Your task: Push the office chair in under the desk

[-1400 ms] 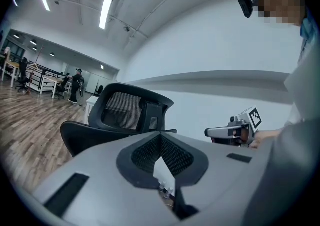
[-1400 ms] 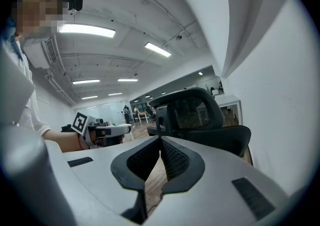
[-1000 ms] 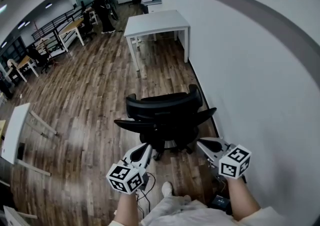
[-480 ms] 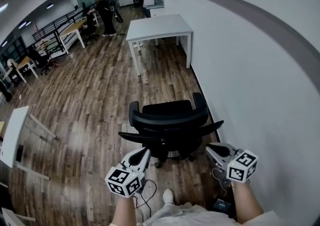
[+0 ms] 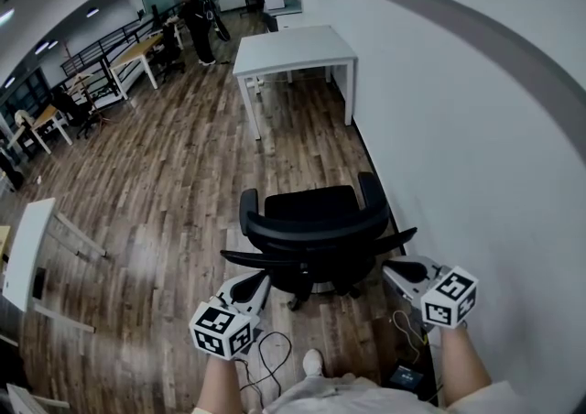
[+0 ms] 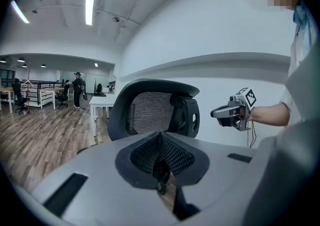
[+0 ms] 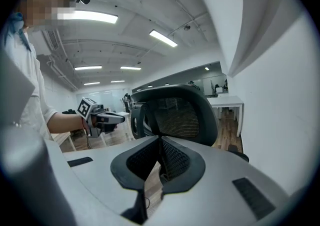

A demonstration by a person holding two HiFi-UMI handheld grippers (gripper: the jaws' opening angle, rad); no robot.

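1. While both grippers are held out low ahead of the person, a white table (image 5: 26, 243) sits at the far left edge on the wood floor (image 5: 174, 174).
2. Far up the room, left of centre, a person (image 5: 197, 23) in dark clothes stands among other desks.
3. Left gripper (image 5: 259, 278): its jaws are closed, pad against pad, with nothing between them. It points at the rear left of the chair, just beside the left armrest. Whether it touches the chair cannot be told.
4. Below that gripper a dark cable (image 5: 270, 353) loops on the floor, next to a white shoe (image 5: 313, 363).
5. Chair (image 5: 316, 220): black with a mesh back, it stands on the floor between the two grippers. Its back is turned to the person and its seat faces the desk. It is near the wall and has not been pushed in.
6. Desk (image 5: 293, 46): white, it stands further up along the same wall, well apart from the chair, with open floor between them.
7. Right gripper (image 5: 392, 267): its jaws are also closed and hold nothing. It is just behind the right armrest, close to the wall. Contact with the chair cannot be told.
8. Wall (image 5: 476, 128): plain white, it runs down the whole right side.
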